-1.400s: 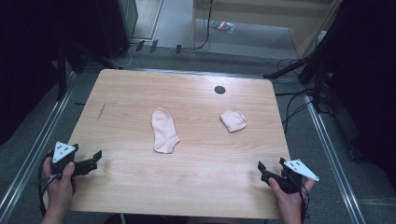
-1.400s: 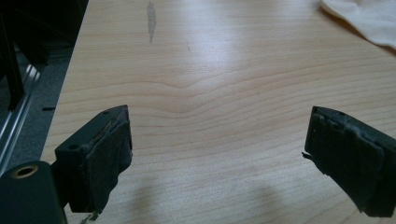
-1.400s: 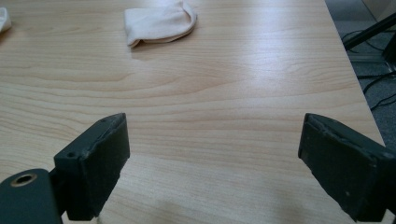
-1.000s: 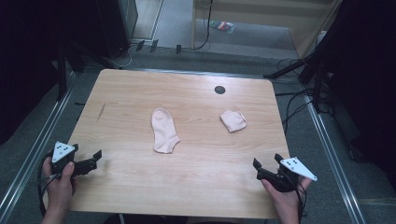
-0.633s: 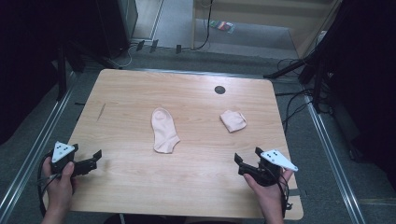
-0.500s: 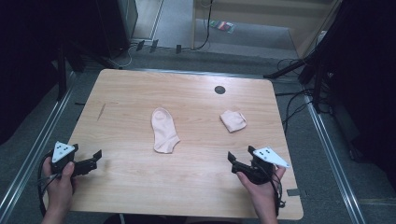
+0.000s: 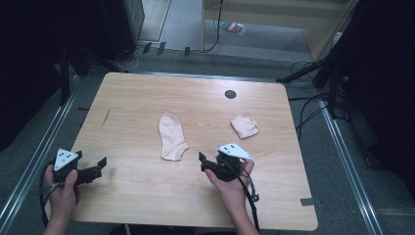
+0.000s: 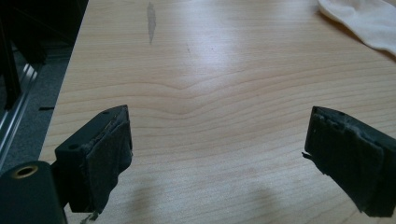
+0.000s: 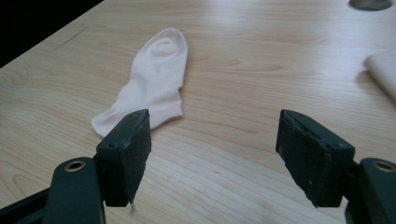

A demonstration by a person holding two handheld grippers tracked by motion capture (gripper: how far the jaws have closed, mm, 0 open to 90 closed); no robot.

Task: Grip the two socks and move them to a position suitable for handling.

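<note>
A: So, the flat pale pink cotton sock (image 7: 172,136) is lying near the middle of the light wooden table (image 7: 147,205), its long axis running from the far edge toward the near edge, rounded toe at the far end and open cuff toward the person.

B: And which gripper is sitting nearer to it?

A: The right gripper (image 7: 202,162), clearly. It is hovering just off the cuff end, a little toward the table's right edge, pointing left across the wood. In the right gripper view the cuff (image 9: 112,120) is showing just beyond the left pad (image 9: 130,154), so the sock is lying ahead and to the left of the fingers, not between them.

B: Are the jaws gripping anything?

A: No. They have just been closing somewhat, yet they are standing well apart with only bare wood between them.

B: And the other hand?

A: The left gripper (image 7: 102,164) is resting by the near left corner, well apart from the sock, its jaws spread wide and holding nothing.

B: What about the small folded pale pink sock (image 7: 244,126)?

A: That is lying toward the right edge, beyond the right gripper, and nothing is touching it.
</note>
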